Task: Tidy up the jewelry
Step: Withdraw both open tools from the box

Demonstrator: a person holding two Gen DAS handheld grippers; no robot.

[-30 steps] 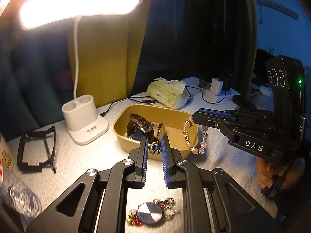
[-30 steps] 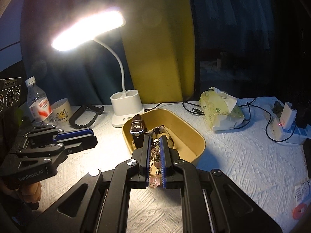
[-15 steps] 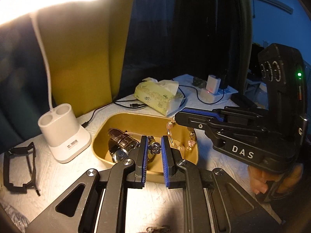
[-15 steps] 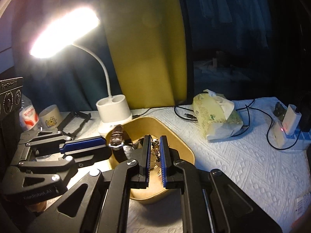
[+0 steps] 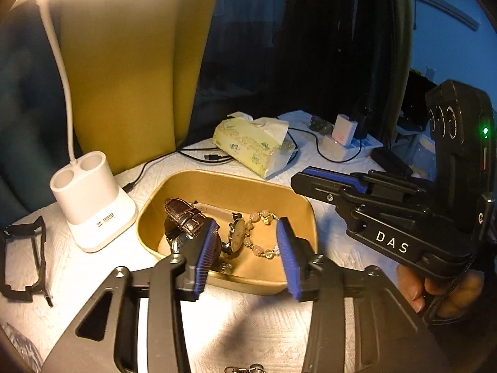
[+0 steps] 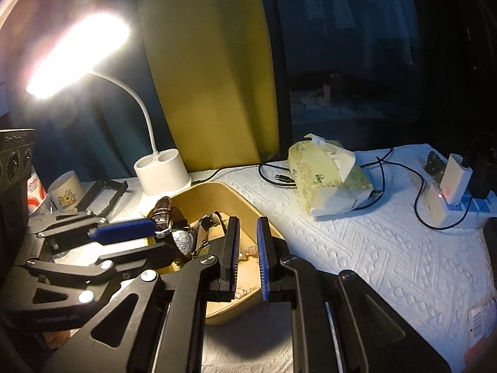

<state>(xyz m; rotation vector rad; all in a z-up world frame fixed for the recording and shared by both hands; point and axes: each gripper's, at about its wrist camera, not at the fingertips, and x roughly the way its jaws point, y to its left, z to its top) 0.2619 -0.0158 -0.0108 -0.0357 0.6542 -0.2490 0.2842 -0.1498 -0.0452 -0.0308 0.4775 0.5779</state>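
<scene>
A gold tray (image 5: 230, 175) on the white cloth holds a brown-strap watch (image 5: 183, 214), a small pendant watch (image 5: 236, 236) and a pink bead bracelet (image 5: 259, 250). My left gripper (image 5: 247, 236) hangs over the tray's near rim. Its jaws are opening wide, with nothing between the blue pads. My right gripper (image 6: 248, 222) is over the tray's right side. Its jaws are opening by a narrow gap and press on nothing. The bracelet (image 6: 250, 250) lies in the tray (image 6: 217, 186) beneath it. From the left wrist view the right gripper (image 5: 298, 181) carries nothing.
A white lamp base (image 5: 90, 199) stands left of the tray. A tissue pack (image 5: 254, 146), cables and a power strip with chargers (image 5: 341, 136) lie behind it. A black frame (image 5: 21, 264) lies far left, near a mug (image 6: 66, 192). A metal clasp (image 5: 245, 368) shows at the bottom edge.
Both grippers moved in over the tray. The left jaws spread and the small flower charm is gone from between them. The bracelet that hung from the right gripper now lies in the tray.
</scene>
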